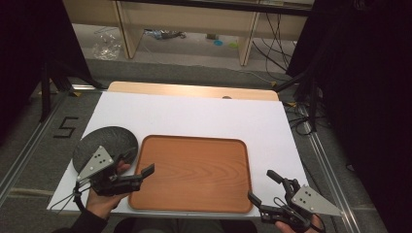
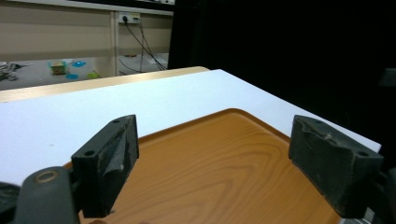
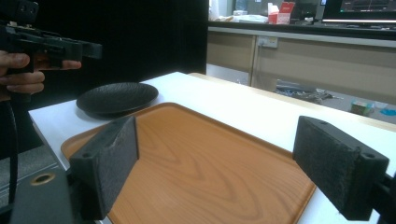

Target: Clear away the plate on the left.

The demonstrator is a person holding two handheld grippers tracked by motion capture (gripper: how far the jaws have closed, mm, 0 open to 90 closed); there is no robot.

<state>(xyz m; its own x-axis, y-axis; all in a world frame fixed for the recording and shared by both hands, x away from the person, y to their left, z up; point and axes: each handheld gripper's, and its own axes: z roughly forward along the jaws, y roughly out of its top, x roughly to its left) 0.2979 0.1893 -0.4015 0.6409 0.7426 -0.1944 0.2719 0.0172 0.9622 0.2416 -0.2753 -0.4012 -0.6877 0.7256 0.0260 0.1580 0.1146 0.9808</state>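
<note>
Both tools hang wide open at the near edge of the bench, gripping nothing. From there the scene runs from big to small. The bench [image 1: 194, 114] is covered by a white sheet, with a strip of bare light wood showing along its far edge. On the sheet, toward the near side, lies a wooden tray [image 1: 194, 172], rectangular with rounded corners and a low raised rim, its grain plain across the bare bottom. Just beside the tray's left rim sits a round black plate [image 1: 104, 141], flat on the sheet; whether it touches the tray cannot be told.

The left tool [image 1: 141, 165] is held in the person's left hand [image 1: 104, 201] at the tray's near left corner, its jaws spread and reaching over the rim, with the grey three-cornered part on top lying above the near edge of the plate. In the left gripper view its two black jaws stand well apart over the tray's wood.

The right tool [image 1: 262, 187] sits at the tray's near right corner, jaws likewise spread, one tip near the rim. In the right gripper view the jaws frame the tray, and the plate shows beyond the tray's far corner, with the other hand above it.
</note>
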